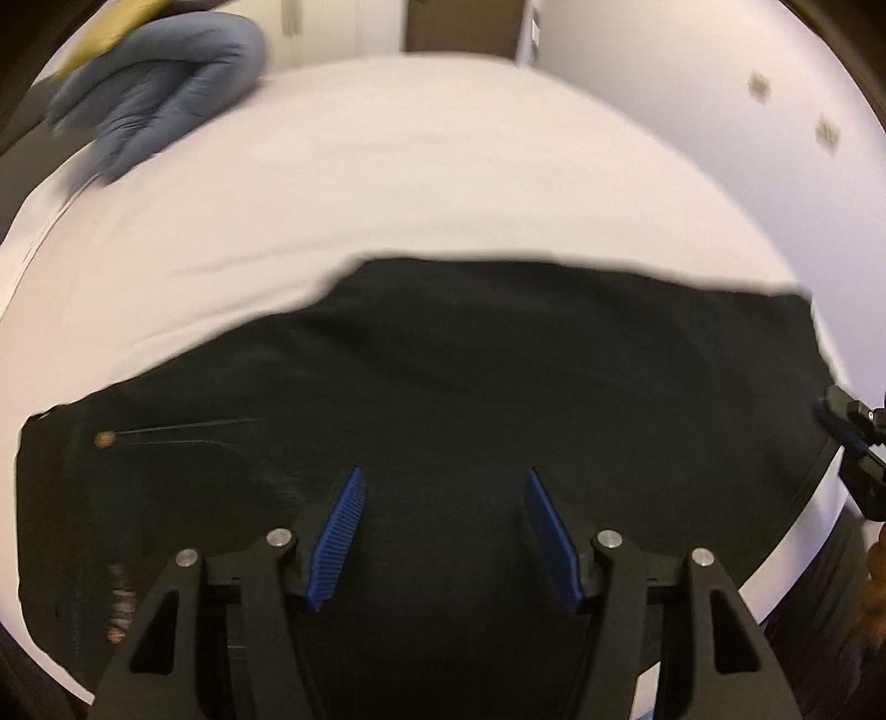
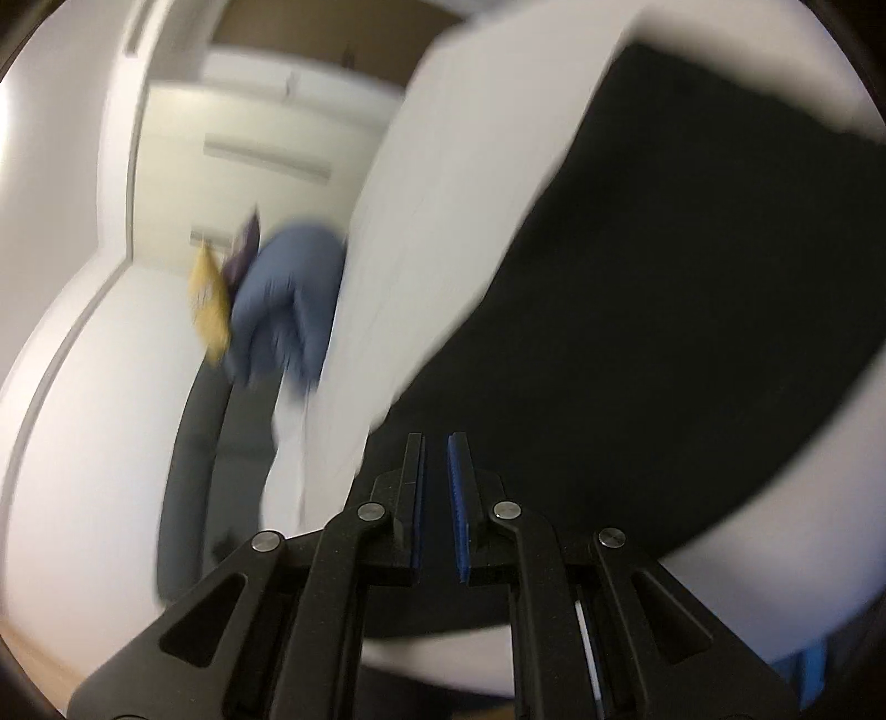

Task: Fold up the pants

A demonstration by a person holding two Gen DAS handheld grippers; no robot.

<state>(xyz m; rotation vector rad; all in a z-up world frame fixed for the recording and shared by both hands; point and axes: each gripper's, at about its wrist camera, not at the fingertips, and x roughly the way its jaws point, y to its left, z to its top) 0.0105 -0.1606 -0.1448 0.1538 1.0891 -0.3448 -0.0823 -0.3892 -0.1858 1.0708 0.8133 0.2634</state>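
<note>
Black pants (image 1: 443, 387) lie spread flat on a white bed (image 1: 387, 166), waistband with a brass button (image 1: 103, 439) at the left. My left gripper (image 1: 443, 482) hovers over the near middle of the pants, open and empty. The right gripper shows at the far right edge of the left wrist view (image 1: 847, 437), at the pants' right end. In the right wrist view the right gripper (image 2: 436, 443) has its jaws nearly together, with a narrow gap; I cannot tell if cloth is pinched. The pants (image 2: 664, 304) stretch away to the upper right.
A blue-grey bundled garment (image 1: 171, 94) and a yellow item (image 1: 105, 33) lie at the bed's far left corner, also in the right wrist view (image 2: 288, 299). White walls and closet doors (image 2: 249, 138) stand beyond. Dark floor (image 2: 199, 471) lies beside the bed.
</note>
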